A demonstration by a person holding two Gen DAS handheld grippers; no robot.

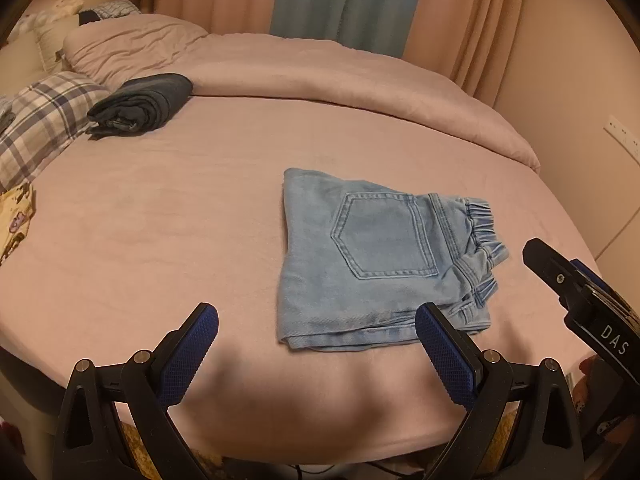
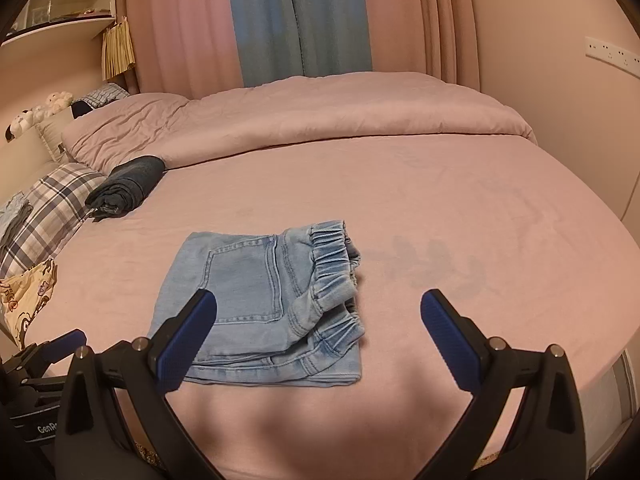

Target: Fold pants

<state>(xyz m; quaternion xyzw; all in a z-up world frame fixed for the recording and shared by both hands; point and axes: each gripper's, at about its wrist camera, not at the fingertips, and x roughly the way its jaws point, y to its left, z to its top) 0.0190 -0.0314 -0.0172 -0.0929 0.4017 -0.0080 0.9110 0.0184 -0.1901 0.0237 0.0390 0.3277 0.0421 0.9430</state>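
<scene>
Bedding in dusty pink covers most of both views: a bed [image 1: 200, 208] with a smooth sheet is seen, and a duvet [image 1: 320, 68] of the same colour is bunched along its far side beneath pink and blue curtains [image 2: 296, 20]. A plaid pillow [image 1: 44, 124] is laid at the left edge of the bed, and a yellow printed cloth [image 2: 28, 304] is seen just below it. A dark rolled garment [image 1: 144, 106] is rested beside the plaid pillow, touching the foot of the duvet.

The light-blue denim pants [image 1: 372, 264] are laid folded into a compact rectangle on the near half of the sheet, well apart from the dark roll. A back pocket is turned upward, and the gathered elastic waistband [image 2: 332, 252] is turned to the right, with the layers stacked at the near right corner. The pants are touched by neither tool.

The left tongs [image 1: 316, 344] are held wide apart above the near edge of the bed, nothing being gripped between the blue pads; the pants are placed just beyond the right pad. The right tongs [image 2: 318, 330] are likewise spread wide and empty, hovering over the near edge of the folded pants, the left pad overlapping the denim in the right wrist view.
</scene>
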